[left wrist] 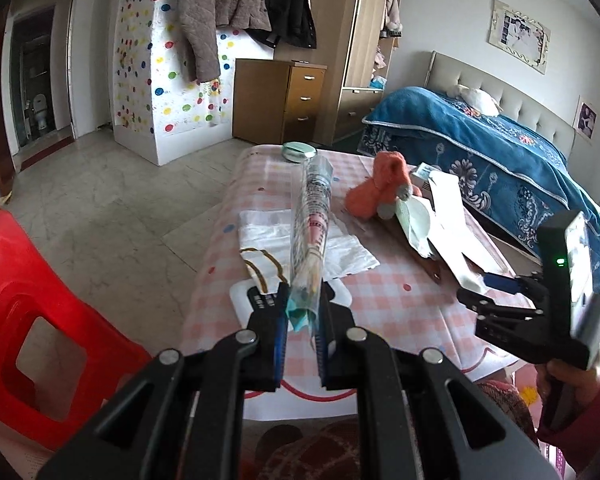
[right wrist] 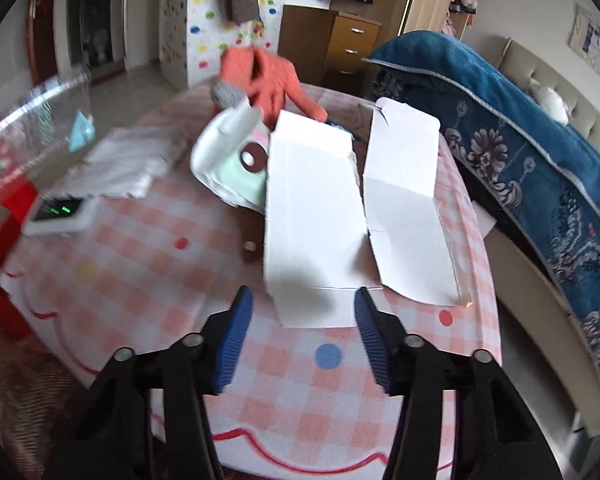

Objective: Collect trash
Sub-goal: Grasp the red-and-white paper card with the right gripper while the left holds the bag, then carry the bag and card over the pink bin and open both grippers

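Observation:
My left gripper (left wrist: 302, 304) is shut on the near end of a long clear plastic wrapper (left wrist: 314, 216) with printed paper inside, held above the pink checked tablecloth (left wrist: 384, 300). The wrapper shows blurred at the left of the right wrist view (right wrist: 40, 108). My right gripper (right wrist: 302, 300) is open, its blue pads either side of the near edge of a flattened white cardboard box (right wrist: 312, 216). A second white box piece (right wrist: 408, 208) lies right of it. A pale green and white wrapper (right wrist: 236, 164) lies behind. The right gripper shows in the left wrist view (left wrist: 474, 288).
An orange knitted glove (right wrist: 272, 76) lies at the table's far side. A folded white tissue (left wrist: 300, 240) and a small white device (right wrist: 60, 216) lie on the left. A red plastic stool (left wrist: 28, 320) stands left of the table. A bed with a blue cover (left wrist: 500, 152) is right.

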Demonstrator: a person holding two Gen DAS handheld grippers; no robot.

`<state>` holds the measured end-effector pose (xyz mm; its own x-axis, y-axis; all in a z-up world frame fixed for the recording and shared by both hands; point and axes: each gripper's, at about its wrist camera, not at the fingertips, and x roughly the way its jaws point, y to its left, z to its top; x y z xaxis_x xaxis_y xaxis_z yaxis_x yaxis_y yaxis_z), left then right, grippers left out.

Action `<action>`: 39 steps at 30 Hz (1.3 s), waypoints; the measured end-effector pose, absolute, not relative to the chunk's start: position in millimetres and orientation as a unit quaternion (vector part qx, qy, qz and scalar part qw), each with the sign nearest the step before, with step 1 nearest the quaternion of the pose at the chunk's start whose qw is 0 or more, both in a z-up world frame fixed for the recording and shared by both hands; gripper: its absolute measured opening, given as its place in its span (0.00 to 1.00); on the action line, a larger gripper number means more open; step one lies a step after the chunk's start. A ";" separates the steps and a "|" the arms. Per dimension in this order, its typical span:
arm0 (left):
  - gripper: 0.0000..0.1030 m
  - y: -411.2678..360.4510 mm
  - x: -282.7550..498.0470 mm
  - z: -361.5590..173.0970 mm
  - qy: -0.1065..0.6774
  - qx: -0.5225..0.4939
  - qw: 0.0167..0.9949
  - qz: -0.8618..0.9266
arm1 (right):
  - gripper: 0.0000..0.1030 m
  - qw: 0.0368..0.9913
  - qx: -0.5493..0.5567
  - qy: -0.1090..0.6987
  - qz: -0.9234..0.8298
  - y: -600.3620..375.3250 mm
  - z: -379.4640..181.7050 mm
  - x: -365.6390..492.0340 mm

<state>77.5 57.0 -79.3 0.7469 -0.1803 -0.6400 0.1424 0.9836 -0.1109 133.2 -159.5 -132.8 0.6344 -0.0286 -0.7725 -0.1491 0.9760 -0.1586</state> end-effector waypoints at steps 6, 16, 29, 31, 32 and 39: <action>0.10 53.1 76.5 -80.4 0.351 -0.026 0.932 -0.086 | 0.25 0.902 -0.135 0.410 0.030 -155.5 -142.2 135.0; 0.10 40.1 61.5 -64.0 0.334 -0.025 0.937 -0.096 | 0.00 0.938 -0.027 0.339 0.059 -190.1 -76.8 111.9; 0.10 -73.0 31.1 -67.2 0.334 0.009 0.914 -0.230 | 0.00 0.942 0.063 0.325 0.053 -248.8 -49.8 17.9; 0.10 -101.1 26.3 -70.9 0.336 0.019 0.905 -0.262 | 0.00 0.943 0.063 0.325 0.031 -262.6 -50.5 -0.1; 0.10 -109.8 24.6 -72.3 0.335 0.023 0.902 -0.273 | 0.00 0.943 0.065 0.325 0.022 -270.8 -50.6 -8.5; 0.10 -203.1 5.6 -83.2 0.329 0.080 0.868 -0.362 | 0.00 0.940 0.074 0.330 -0.048 -320.4 -59.9 -58.8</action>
